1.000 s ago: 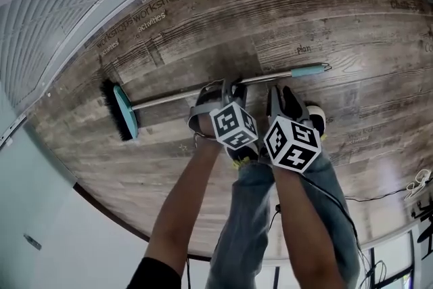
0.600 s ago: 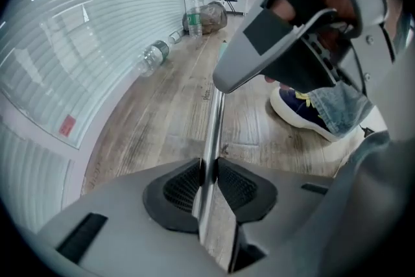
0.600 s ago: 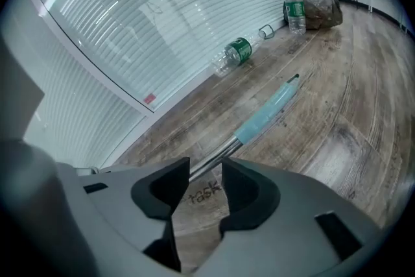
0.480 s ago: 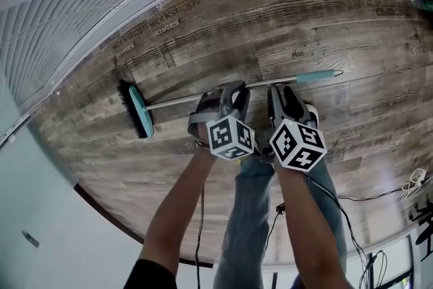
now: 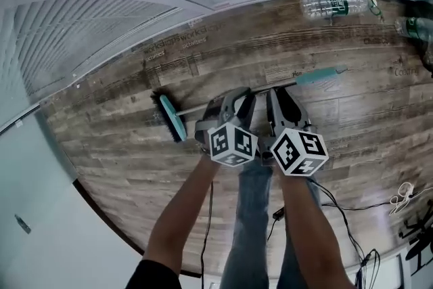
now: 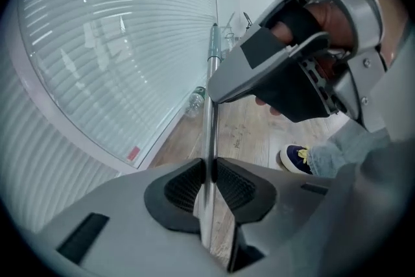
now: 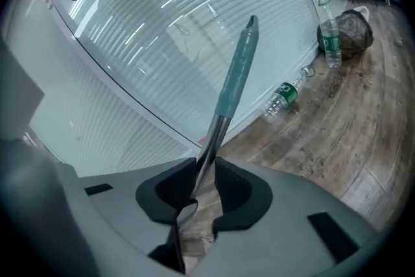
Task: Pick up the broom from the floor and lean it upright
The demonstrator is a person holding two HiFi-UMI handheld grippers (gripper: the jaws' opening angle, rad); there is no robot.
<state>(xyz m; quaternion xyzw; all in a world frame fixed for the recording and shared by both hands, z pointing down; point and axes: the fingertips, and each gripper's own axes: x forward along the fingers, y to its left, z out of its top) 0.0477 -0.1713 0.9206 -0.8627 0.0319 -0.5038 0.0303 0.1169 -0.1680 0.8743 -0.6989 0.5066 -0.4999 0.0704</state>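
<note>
The broom has a teal head with black bristles, a metal handle and a teal grip. It lies about level across the wooden floor in the head view. My left gripper is shut on the middle of the handle. My right gripper is shut on it just to the right, below the teal grip. Both pairs of jaws have just been closing, with the handle between the pads. In the left gripper view the right gripper sits further along the handle. I cannot tell whether the bristles touch the floor.
A glass wall with blinds runs along the far edge of the floor. Plastic bottles and a bag lie beside it. Cables trail at the right. The person's shoe stands near the handle.
Both grippers have come up with the broom handle between them. In the head view the broom head has slid right, toward the grippers, and more of the glass wall shows.
</note>
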